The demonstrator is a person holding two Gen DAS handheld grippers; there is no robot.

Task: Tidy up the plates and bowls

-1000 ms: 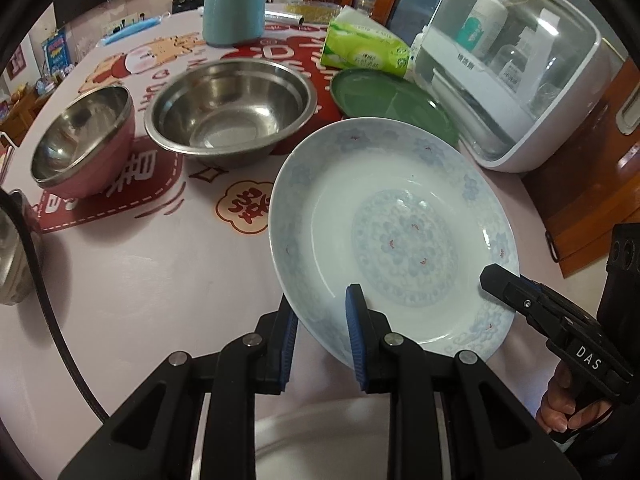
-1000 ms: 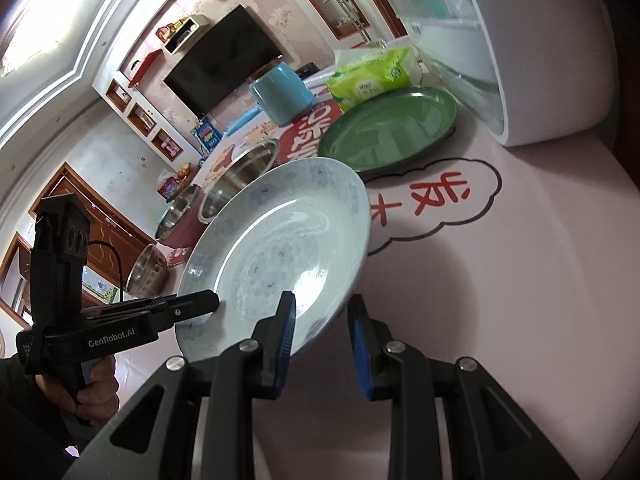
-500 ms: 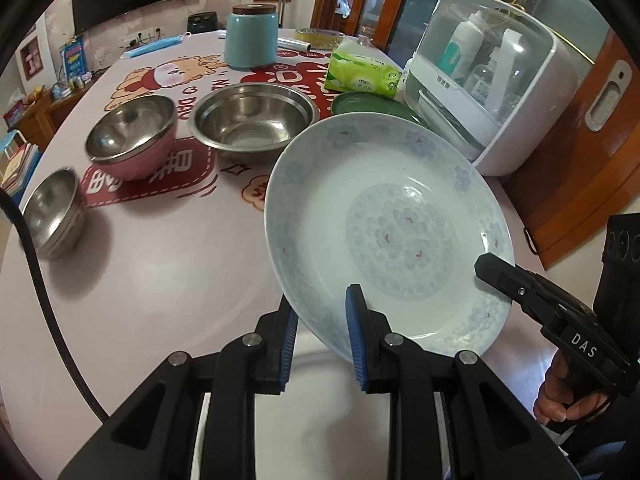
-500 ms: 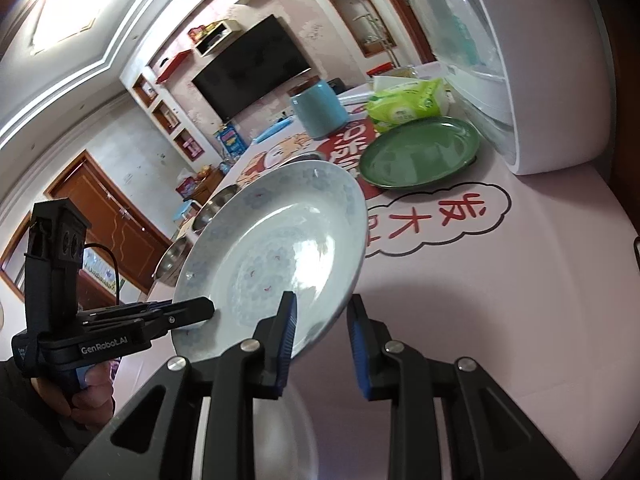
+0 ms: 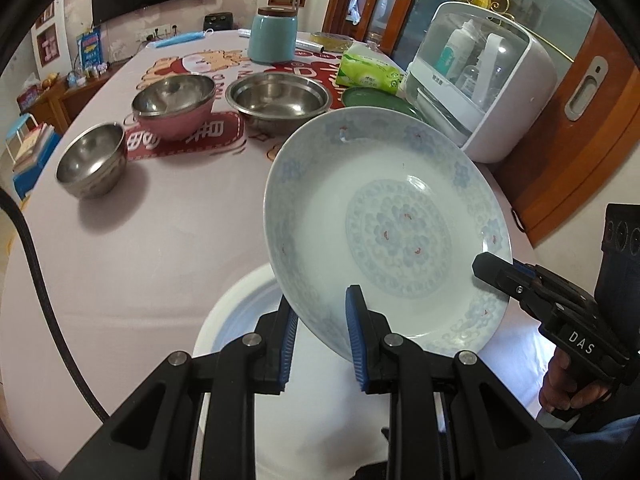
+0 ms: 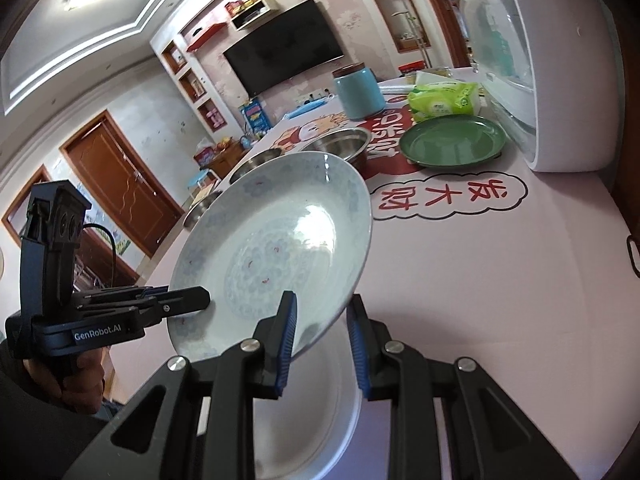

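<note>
Both tools are sharing one load: the left tool (image 5: 322,334) is pinching the near rim of the patterned plate (image 5: 384,224), and the right tool (image 6: 320,338) is pinching the opposite rim of it. The plate is hanging tilted in the air above a plain white plate (image 5: 240,312) lying on the surface (image 5: 160,248) (directly underneath, not touching). Farther back are sitting three steel bowls, namely a small one (image 5: 91,164), a pink-sided one (image 5: 174,104) and a wide one (image 5: 278,100), with a green plate (image 6: 452,142) beside the white sterilizer (image 5: 480,80).
</note>
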